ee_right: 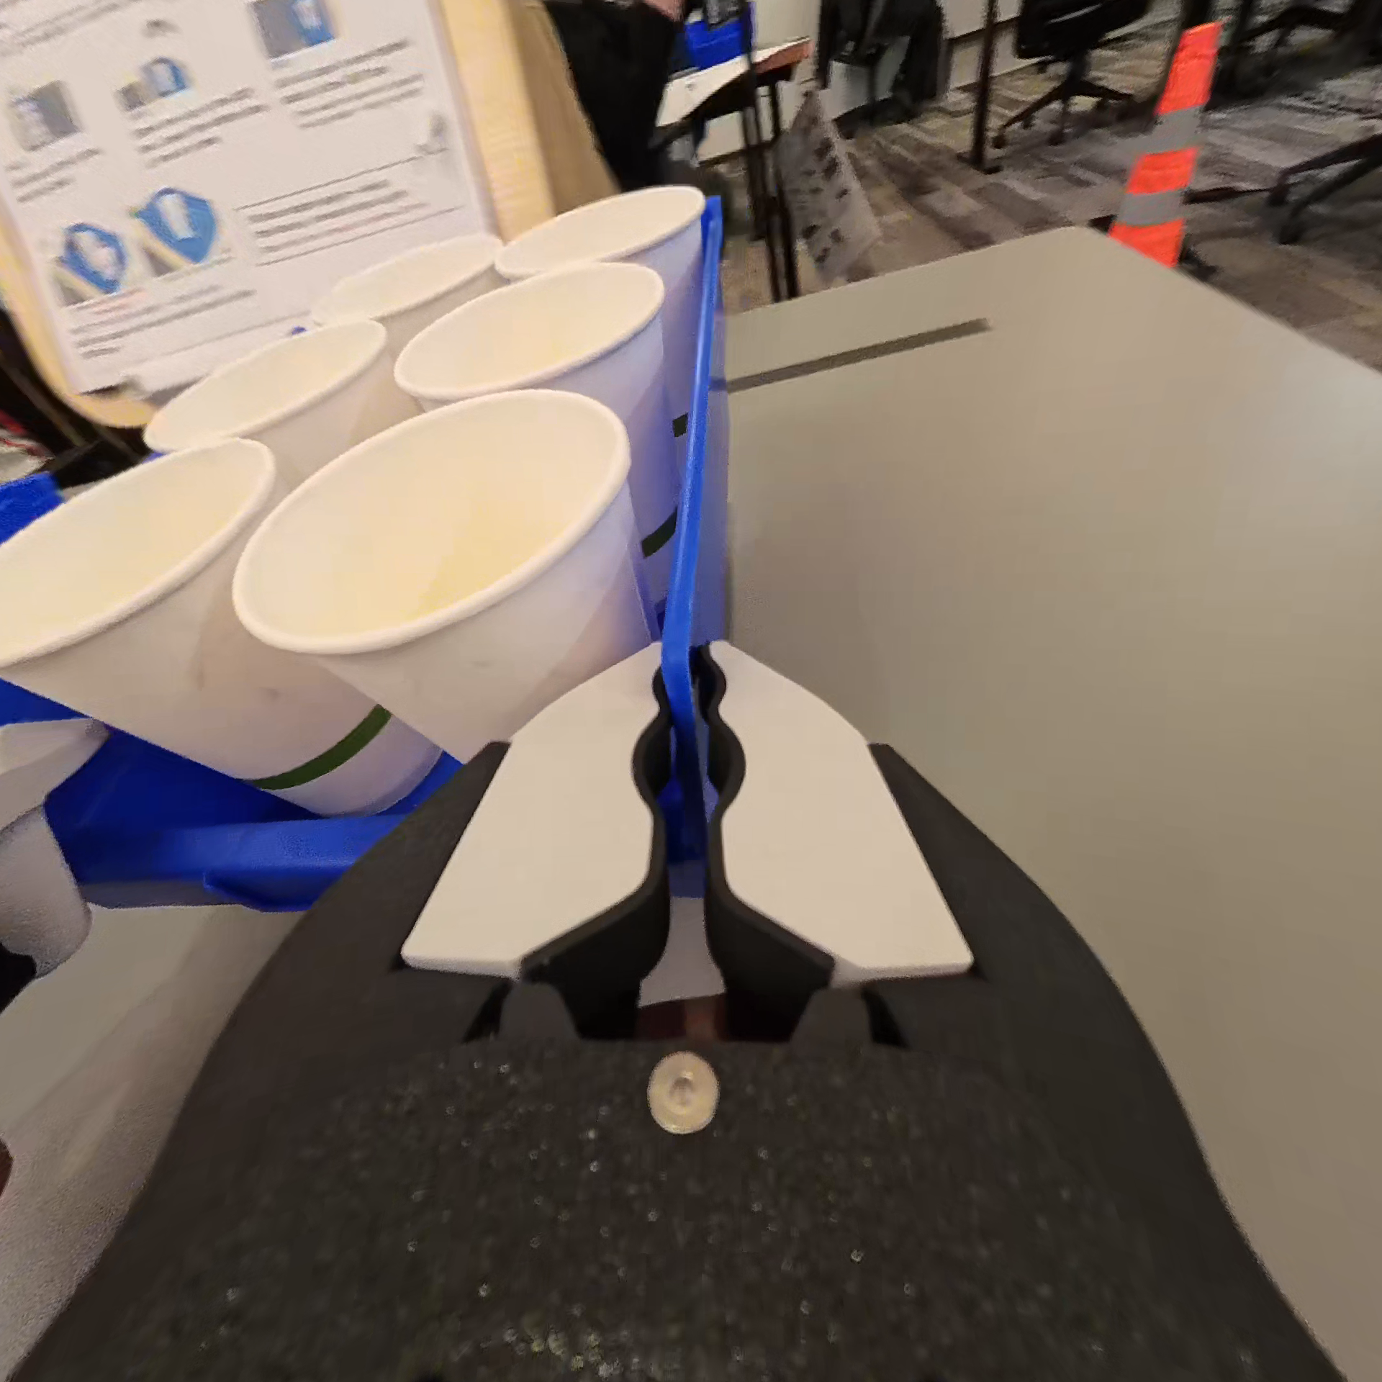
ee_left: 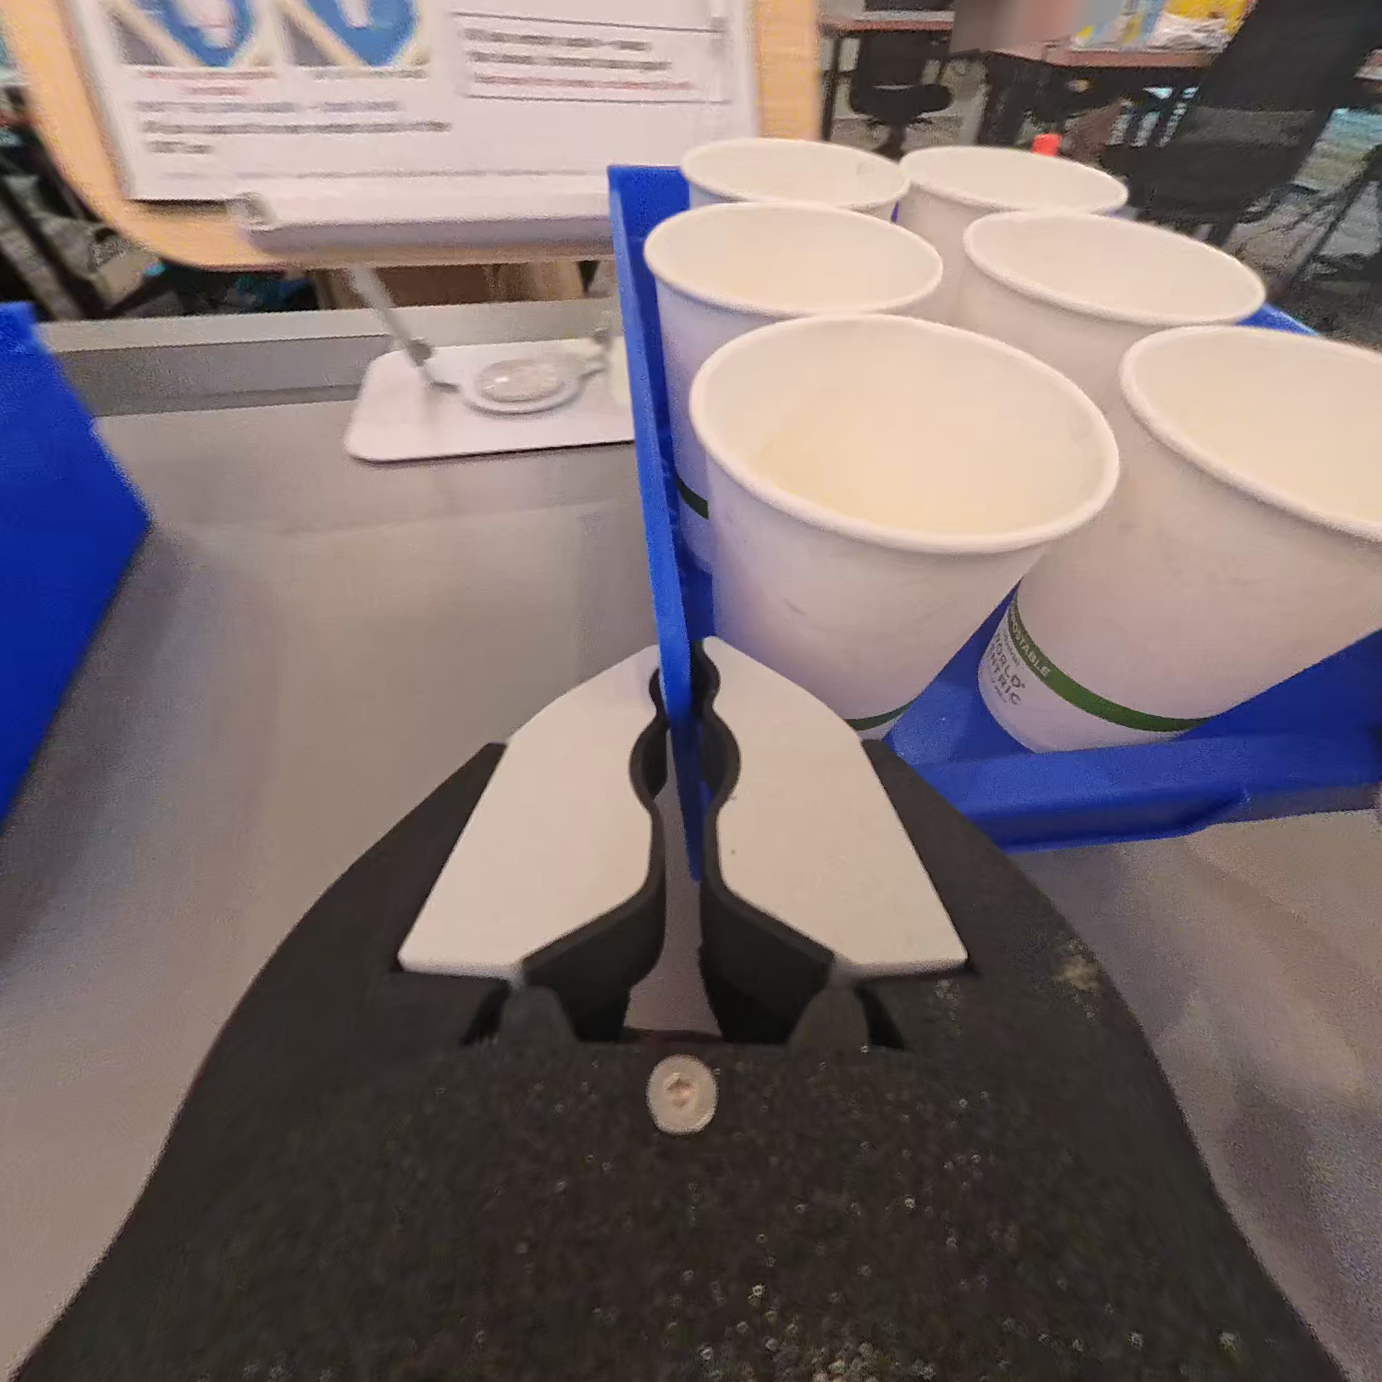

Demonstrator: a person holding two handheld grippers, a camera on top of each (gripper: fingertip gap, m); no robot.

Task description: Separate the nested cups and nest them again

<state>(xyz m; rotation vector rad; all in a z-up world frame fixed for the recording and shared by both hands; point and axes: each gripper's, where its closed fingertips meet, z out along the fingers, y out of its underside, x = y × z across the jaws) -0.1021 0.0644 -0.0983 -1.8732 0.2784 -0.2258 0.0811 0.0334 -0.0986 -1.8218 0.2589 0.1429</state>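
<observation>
Broadly, a grey surface [ee_right: 1047, 598] carries a blue plastic bin [ee_left: 1122, 785], the landmark for everything else. Inside the bin stand six white paper cups [ee_left: 897, 464], separated and upright in two rows, some showing a green band low on the wall. Clamped on the bin's left wall, the left gripper [ee_left: 682, 673] has its fingers [ee_left: 568, 808] clenched on the thin blue edge. Clamped on the bin's right wall, the right gripper [ee_right: 684, 665] grips likewise.
</observation>
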